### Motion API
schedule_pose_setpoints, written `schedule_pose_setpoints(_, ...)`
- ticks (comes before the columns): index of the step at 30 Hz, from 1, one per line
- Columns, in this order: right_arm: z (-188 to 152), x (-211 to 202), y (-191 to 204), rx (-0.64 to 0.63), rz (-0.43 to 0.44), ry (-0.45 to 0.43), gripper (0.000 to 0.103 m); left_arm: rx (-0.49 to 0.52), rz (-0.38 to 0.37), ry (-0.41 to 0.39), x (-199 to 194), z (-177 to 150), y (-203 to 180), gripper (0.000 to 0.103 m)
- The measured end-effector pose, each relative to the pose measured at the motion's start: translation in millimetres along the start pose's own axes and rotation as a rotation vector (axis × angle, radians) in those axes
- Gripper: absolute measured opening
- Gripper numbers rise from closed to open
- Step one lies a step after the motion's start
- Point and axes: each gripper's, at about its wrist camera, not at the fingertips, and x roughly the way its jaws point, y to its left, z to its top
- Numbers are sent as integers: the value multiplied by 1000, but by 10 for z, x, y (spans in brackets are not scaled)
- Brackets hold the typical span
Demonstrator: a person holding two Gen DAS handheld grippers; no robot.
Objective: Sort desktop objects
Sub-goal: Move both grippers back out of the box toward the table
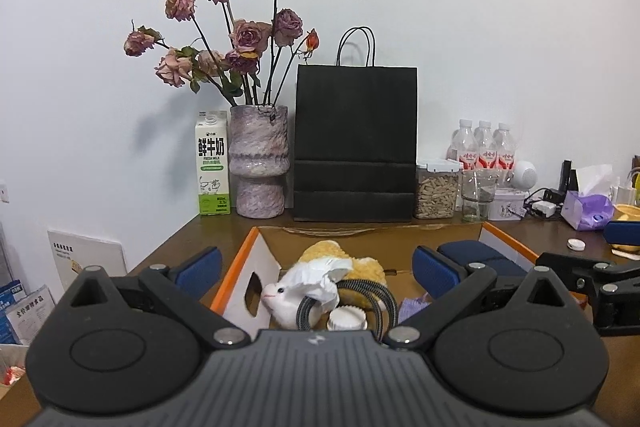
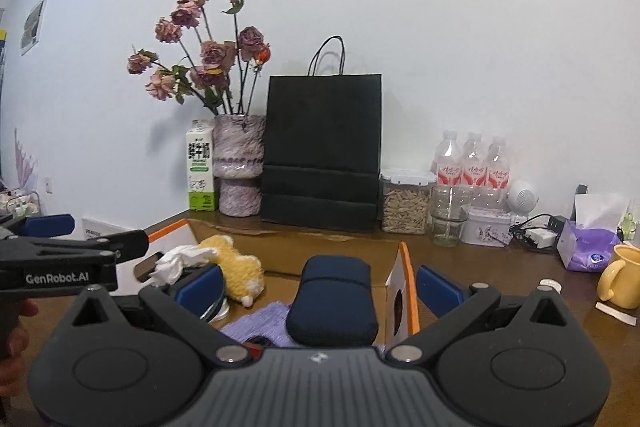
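An orange-edged cardboard box point(image 1: 236, 267) sits on the brown desk. Inside it lie a yellow plush toy point(image 1: 360, 265), a crumpled white tissue point(image 1: 316, 277), a small white toy animal point(image 1: 276, 297), a black braided cable point(image 1: 370, 291), a white cap point(image 1: 346, 319) and a purple cloth point(image 1: 412, 307). My left gripper point(image 1: 318, 267) hangs open over these, holding nothing. In the right wrist view a navy padded case point(image 2: 334, 299) lies in the box point(image 2: 404, 267) between the spread fingers of my open right gripper point(image 2: 320, 287), touching neither pad. The left gripper point(image 2: 96, 235) shows at the left edge.
Along the wall stand a milk carton point(image 1: 213, 167), a vase of dried roses point(image 1: 260, 163), a black paper bag point(image 1: 354, 143), a seed jar point(image 1: 436, 191), a glass point(image 1: 478, 195) and water bottles point(image 1: 484, 147). A purple tissue pack point(image 2: 586, 247) and yellow mug point(image 2: 624, 277) sit right.
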Motion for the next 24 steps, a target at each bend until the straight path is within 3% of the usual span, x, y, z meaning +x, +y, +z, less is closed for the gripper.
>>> schedule_pose_setpoints(6, -155, -150, 87, 3, 36, 55, 103, 9, -1, 39, -204, -125, 83, 103)
schedule_pose_setpoints(15, -462, -223, 235, 1, 64, 180, 103, -11, 20, 206, -314, -514, 246, 103)
schedule_pose_setpoints(24, -677, -109, 336, 15, 96, 320, 103, -43, 46, 293, -326, -670, 415, 103)
